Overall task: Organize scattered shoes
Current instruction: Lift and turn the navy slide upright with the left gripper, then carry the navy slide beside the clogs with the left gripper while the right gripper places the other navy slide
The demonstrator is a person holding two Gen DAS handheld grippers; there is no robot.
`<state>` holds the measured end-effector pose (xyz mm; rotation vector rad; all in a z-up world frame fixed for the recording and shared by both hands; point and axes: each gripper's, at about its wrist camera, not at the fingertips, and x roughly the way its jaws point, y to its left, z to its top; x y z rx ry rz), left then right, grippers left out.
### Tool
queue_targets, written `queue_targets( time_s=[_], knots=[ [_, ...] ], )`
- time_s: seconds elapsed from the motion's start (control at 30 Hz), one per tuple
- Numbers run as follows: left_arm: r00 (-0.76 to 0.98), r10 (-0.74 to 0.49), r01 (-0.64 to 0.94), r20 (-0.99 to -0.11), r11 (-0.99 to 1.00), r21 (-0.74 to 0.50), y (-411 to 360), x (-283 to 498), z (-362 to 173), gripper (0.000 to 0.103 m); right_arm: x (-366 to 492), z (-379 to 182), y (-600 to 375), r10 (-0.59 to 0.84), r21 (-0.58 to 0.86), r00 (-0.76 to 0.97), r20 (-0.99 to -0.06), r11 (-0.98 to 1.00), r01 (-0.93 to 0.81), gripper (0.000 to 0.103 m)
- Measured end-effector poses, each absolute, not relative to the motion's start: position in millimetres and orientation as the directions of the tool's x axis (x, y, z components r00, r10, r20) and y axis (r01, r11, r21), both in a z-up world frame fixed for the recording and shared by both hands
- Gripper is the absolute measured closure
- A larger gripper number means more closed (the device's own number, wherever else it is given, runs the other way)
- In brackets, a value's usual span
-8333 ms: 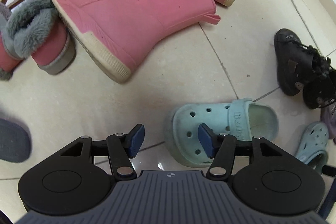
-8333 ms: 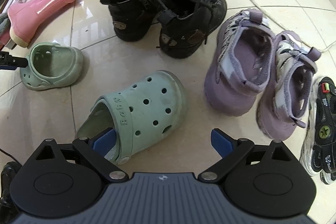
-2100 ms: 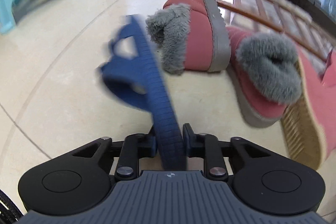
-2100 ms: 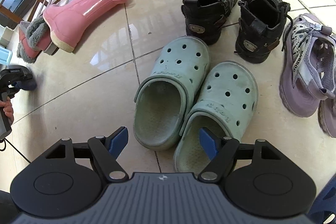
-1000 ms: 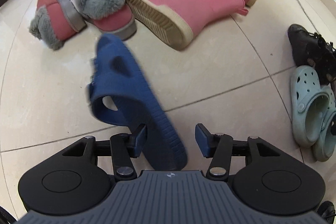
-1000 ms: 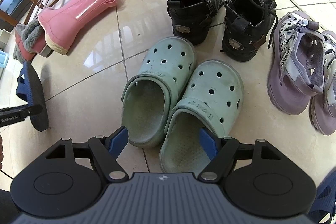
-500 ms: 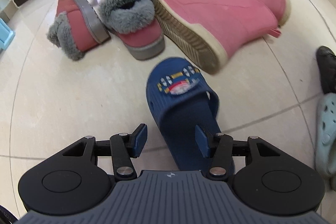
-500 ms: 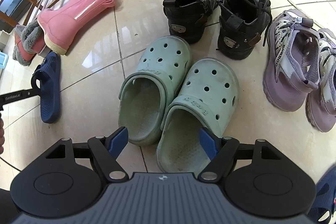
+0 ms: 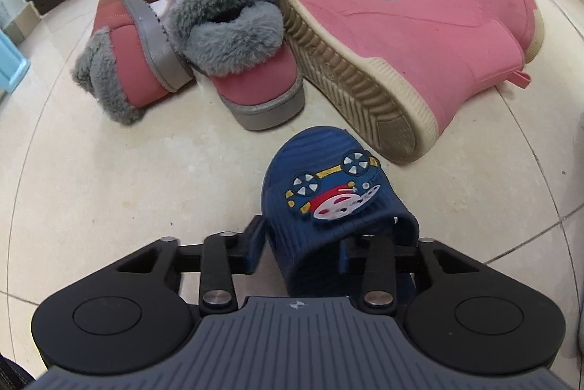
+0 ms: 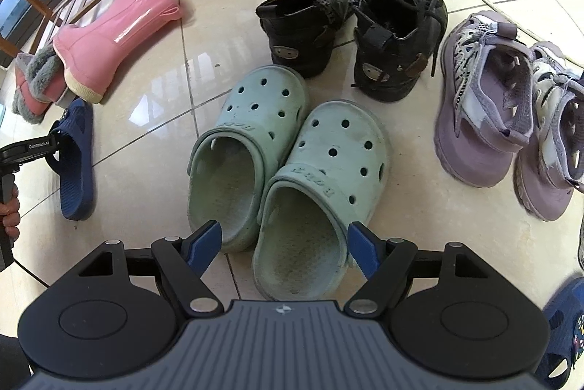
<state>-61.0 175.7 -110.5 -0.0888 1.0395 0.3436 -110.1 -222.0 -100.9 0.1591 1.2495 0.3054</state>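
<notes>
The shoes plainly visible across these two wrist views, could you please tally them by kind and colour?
Pink rain boots: 2
Pink fur-lined boots: 2
Navy slides: 2
Green clogs: 2
Black boots: 2
Purple sneakers: 2
Total: 12

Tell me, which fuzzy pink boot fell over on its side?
The left fur-lined boot in the left wrist view. It lies tipped over with its grey sole showing, while its partner stands upright on its sole beside it.

The blue slipper (image 9: 330, 207), carried sideways in the left gripper (image 9: 303, 249) two seconds ago, now lies sole-down just before the pink rain boot's (image 9: 401, 35) sole. The jaws have just been closing around its strap.
</notes>
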Motion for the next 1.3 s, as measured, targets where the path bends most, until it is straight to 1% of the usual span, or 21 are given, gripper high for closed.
queue_targets(
  time_s=[0.07,0.13,0.33,0.53,0.7,0.77,0.83,0.97,1.03,1.1,1.3],
  knots=[
    [0.476,0.253,-0.33,-0.842,0.939,0.095,174.9,-63.8,-111.5,0.084,-110.0,-101.5,-224.4,0.309,0.282,0.284,-0.908,0.95,-0.134,0.022],
    [0.481,0.269,-0.344,-0.834,0.933,0.102,174.6,-65.7,-111.4,0.091,-110.0,-102.1,-227.0,0.306,0.281,0.285,-0.908,0.952,-0.126,0.022],
    [0.499,0.271,-0.331,-0.823,0.937,0.108,164.1,-72.3,-100.5,0.091,-111.8,-103.2,-239.1,0.282,0.266,0.299,-0.912,0.96,-0.093,0.022],
    [0.52,0.23,-0.3,-0.822,0.951,0.075,147.4,-89.0,-82.0,0.091,-118.0,-103.3,-256.4,0.251,0.249,0.318,-0.914,0.967,-0.048,0.022],
    [0.537,0.157,-0.217,-0.829,0.975,0.044,123.1,-99.2,-67.8,0.091,-126.6,-102.5,-275.1,0.224,0.235,0.325,-0.919,0.972,-0.004,0.022],
    [0.523,0.086,-0.175,-0.848,0.985,-0.008,106.4,-100.0,-62.1,0.091,-132.4,-102.3,-284.0,0.205,0.22,0.324,-0.924,0.975,0.011,0.022],
    [0.526,0.035,-0.115,-0.85,0.993,-0.03,90.8,-100.0,-59.0,0.091,-138.5,-102.4,-291.0,0.188,0.206,0.318,-0.929,0.978,0.024,0.022],
    [0.527,-0.076,0.055,-0.846,0.997,-0.056,47.9,-101.7,-54.6,0.091,-155.5,-102.9,-308.7,0.152,0.178,0.303,-0.941,0.982,0.062,0.022],
    [0.531,-0.108,0.109,-0.84,0.992,-0.058,35.6,-102.5,-52.8,0.091,-163.7,-103.3,-317.3,0.133,0.164,0.297,-0.946,0.983,0.082,0.022],
    [0.542,-0.163,0.198,-0.825,0.978,-0.063,14.8,-103.1,-49.0,0.091,-168.8,-104.3,-324.1,0.122,0.158,0.294,-0.948,0.983,0.099,0.022],
    [0.523,-0.296,0.377,-0.799,0.921,-0.095,-30.1,-100.0,-36.7,0.091,-187.9,-104.0,-347.3,0.089,0.138,0.29,-0.953,0.978,0.156,0.022]
  ],
)
